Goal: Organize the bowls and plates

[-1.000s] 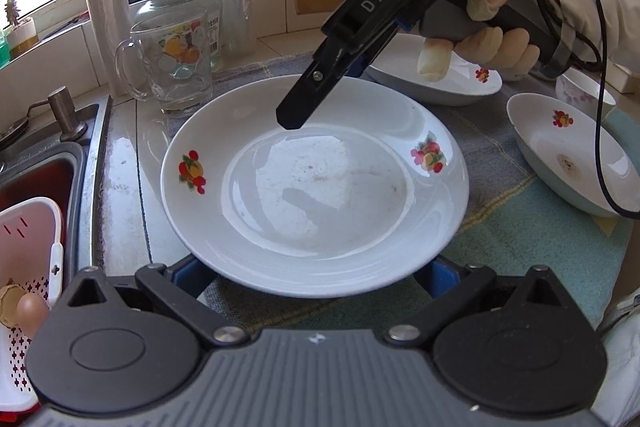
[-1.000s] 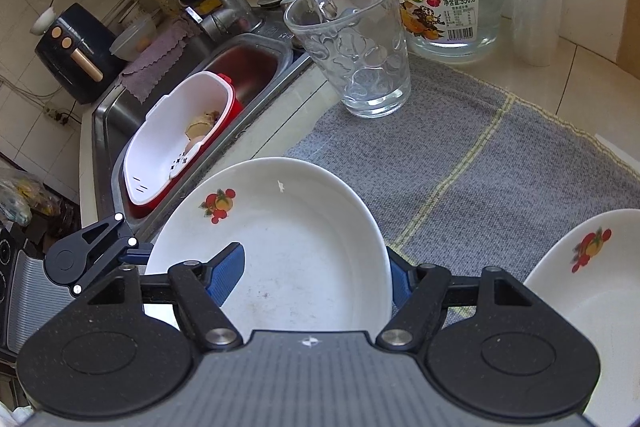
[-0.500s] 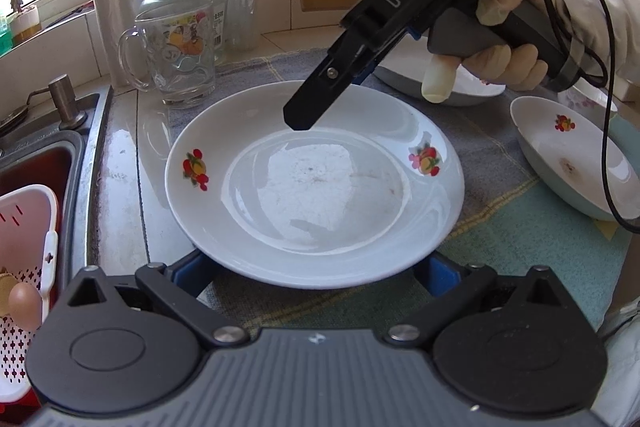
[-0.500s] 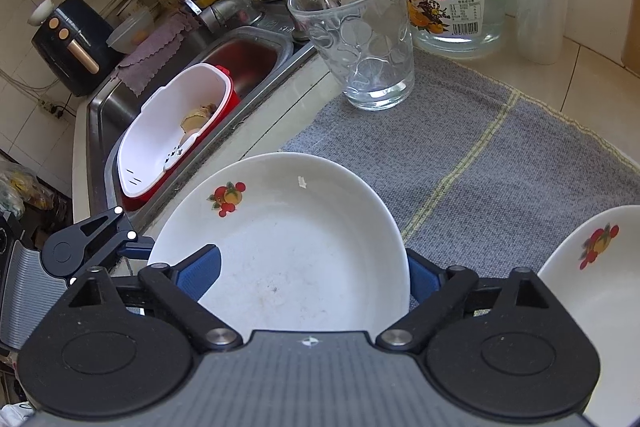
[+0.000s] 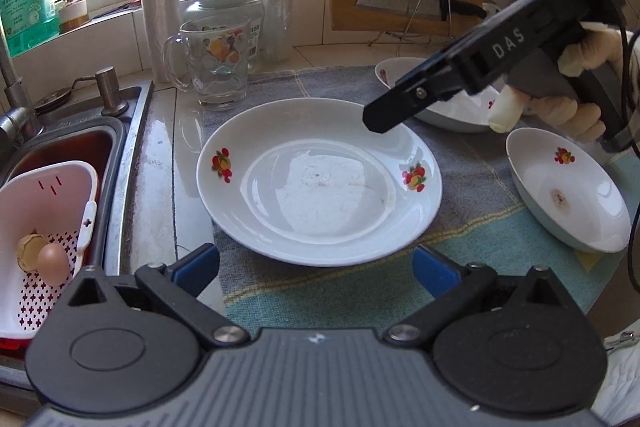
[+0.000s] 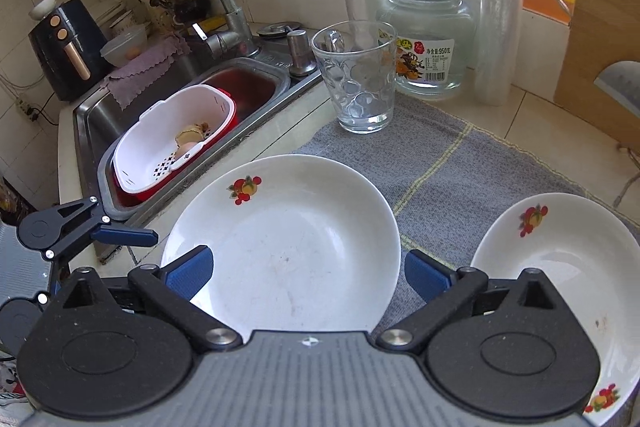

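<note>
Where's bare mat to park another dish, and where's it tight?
Free: grey mat between glass mug, large plate and right-hand bowl. Also the near strip in front of the plate, towards the shallow dish. Tight: back right, where a bowl sits under the right gripper.

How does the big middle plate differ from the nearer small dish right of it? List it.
The plate is wider and shallower; the dish is smaller and deeper. The plate shows two fruit prints, the dish one. Only the dish has a brown spot at its centre. Both are white inside, on the cloth mat.
</note>
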`<act>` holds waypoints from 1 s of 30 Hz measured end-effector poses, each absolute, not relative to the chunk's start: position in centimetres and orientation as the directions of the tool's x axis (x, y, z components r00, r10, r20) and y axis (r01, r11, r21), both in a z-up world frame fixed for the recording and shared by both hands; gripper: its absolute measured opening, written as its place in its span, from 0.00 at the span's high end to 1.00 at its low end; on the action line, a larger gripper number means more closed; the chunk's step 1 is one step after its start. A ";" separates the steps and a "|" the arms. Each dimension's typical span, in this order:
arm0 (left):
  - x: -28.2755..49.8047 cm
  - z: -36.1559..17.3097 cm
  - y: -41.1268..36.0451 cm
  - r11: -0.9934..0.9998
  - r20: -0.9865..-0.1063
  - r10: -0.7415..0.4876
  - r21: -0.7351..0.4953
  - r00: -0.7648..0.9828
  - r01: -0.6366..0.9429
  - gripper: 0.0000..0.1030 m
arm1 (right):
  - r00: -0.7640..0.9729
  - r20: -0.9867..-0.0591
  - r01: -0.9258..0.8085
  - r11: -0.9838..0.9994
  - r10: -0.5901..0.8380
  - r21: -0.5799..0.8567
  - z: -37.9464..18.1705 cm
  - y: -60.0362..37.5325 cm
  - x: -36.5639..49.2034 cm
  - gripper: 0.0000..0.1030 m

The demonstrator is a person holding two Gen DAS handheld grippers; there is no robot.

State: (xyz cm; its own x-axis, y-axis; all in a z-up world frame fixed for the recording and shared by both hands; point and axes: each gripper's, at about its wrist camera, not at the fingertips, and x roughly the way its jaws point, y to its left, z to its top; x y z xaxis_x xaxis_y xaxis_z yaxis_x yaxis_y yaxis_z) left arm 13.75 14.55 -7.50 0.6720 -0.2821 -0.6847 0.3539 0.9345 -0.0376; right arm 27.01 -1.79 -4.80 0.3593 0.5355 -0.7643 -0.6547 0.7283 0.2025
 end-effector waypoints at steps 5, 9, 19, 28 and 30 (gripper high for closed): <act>12.6 -6.1 14.0 0.955 -0.654 -0.249 -0.044 0.714 0.292 0.01 | 0.450 -0.749 -0.613 0.778 0.487 0.137 -4.5 -3.5 22.2 0.00; 12.4 -5.9 13.1 0.956 -0.641 -0.268 -0.086 0.720 0.280 0.01 | 0.515 -0.739 -0.536 0.836 0.434 0.117 -4.5 -5.8 18.8 0.00; 12.0 -5.7 7.4 0.923 -0.624 -0.354 -0.114 0.696 0.367 0.01 | 0.628 -0.713 -0.368 0.926 0.312 0.081 -4.7 -11.9 11.8 0.00; 11.0 -5.5 1.8 0.910 -0.643 -0.371 -0.108 0.670 0.400 0.01 | 0.638 -0.727 -0.322 0.946 0.254 0.048 -5.4 -17.8 7.6 0.00; 10.8 -5.6 0.9 0.910 -0.651 -0.368 -0.105 0.664 0.401 0.01 | 0.630 -0.733 -0.327 0.944 0.256 0.049 -5.7 -18.8 6.8 0.00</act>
State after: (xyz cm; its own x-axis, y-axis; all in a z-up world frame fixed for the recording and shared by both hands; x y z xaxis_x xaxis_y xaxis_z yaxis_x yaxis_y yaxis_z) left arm 10.84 0.94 -5.58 0.6643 -0.3676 -0.6508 0.4008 0.9101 -0.1050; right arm 6.83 -18.76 -5.66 0.6302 0.2561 -0.7330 -0.3271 0.9438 0.0486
